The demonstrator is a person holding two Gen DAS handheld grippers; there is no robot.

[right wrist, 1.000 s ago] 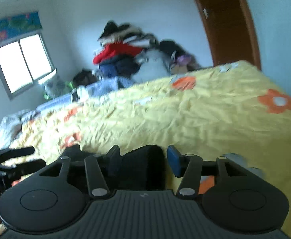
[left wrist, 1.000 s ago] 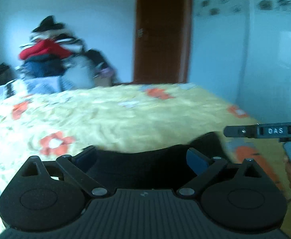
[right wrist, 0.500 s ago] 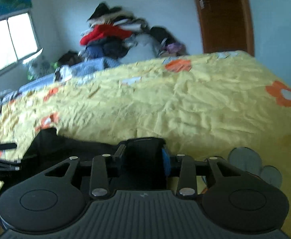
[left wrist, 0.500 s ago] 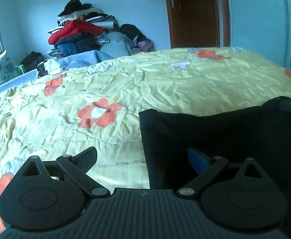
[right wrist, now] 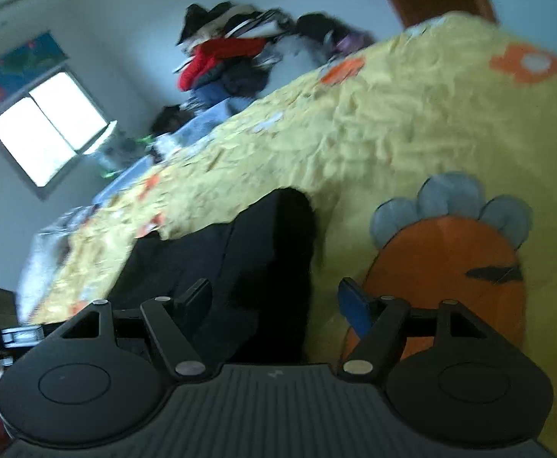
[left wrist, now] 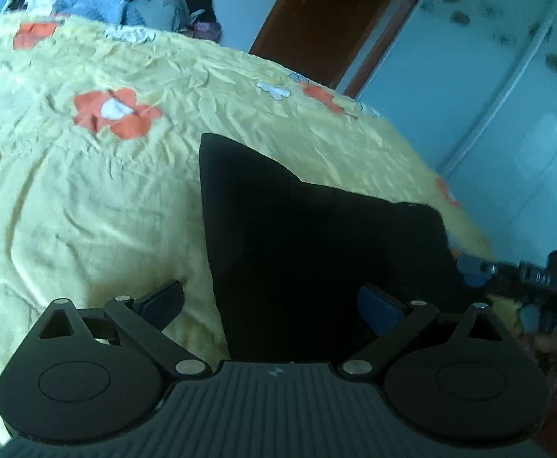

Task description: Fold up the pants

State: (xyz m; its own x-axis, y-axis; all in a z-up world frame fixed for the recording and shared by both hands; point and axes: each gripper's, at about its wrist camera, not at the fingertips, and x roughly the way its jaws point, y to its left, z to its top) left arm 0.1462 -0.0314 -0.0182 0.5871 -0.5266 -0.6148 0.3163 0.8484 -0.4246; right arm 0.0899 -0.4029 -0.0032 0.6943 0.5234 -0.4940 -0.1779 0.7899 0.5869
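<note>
Black pants point(left wrist: 301, 252) lie folded on the yellow flowered bedspread point(left wrist: 87, 191). My left gripper point(left wrist: 274, 305) hangs open over their near left edge, the cloth under the gap and neither pad pressing it. In the right wrist view the pants point(right wrist: 240, 259) lie at lower left. My right gripper point(right wrist: 278, 301) stands over their right edge, its jaws opening, with cloth below the gap and nothing gripped. The right gripper's body also shows at the right edge of the left wrist view.
A pile of clothes point(right wrist: 236, 53) sits at the far end of the bed. A brown door point(left wrist: 339, 11) and a pale wardrobe point(left wrist: 507, 95) stand beyond the bed's right side. A window point(right wrist: 45, 129) lights the left wall. An orange carrot patch point(right wrist: 450, 267) marks the bedspread.
The right gripper was closed on the black cloth half a second ago and has let go, its jaws now wide. Both grippers have sunk and rolled; the pants lie flat on the bed.
</note>
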